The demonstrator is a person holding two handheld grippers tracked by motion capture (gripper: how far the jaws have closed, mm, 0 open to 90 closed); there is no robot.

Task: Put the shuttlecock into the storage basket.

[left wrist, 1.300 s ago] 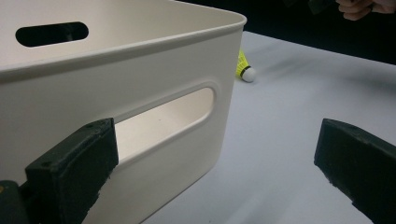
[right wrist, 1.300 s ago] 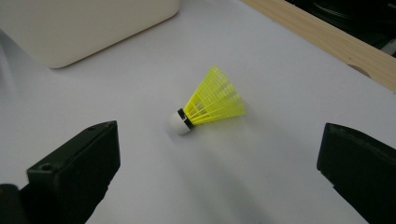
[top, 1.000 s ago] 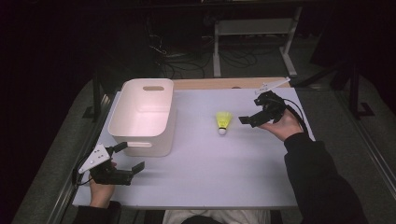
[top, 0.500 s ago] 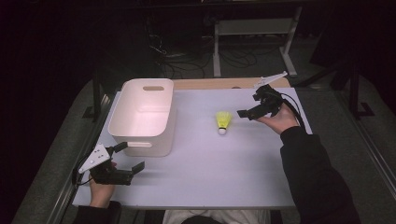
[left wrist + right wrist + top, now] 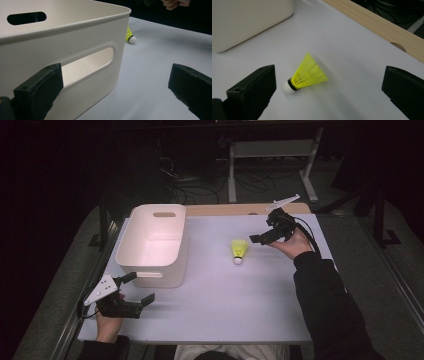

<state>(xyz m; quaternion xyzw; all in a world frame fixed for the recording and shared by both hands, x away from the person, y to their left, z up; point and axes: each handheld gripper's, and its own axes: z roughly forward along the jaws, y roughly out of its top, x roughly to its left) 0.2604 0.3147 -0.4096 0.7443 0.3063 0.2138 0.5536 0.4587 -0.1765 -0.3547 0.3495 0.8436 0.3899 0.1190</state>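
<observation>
The right gripper (image 5: 256,238) has edged toward the yellow shuttlecock (image 5: 239,251) at frame centre, jaws spread (left gripper (image 5: 139,288) too, lower left).

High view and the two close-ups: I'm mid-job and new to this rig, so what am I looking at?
No robot: a person holds a hand gripper in each hand. The high view looks down on the table. The left gripper rests, open, near a white bin. The right gripper, also open, hovers beside a yellow shuttlecock lying on its side. Each close-up looks along one gripper's black fingers. Nothing is held.
</observation>
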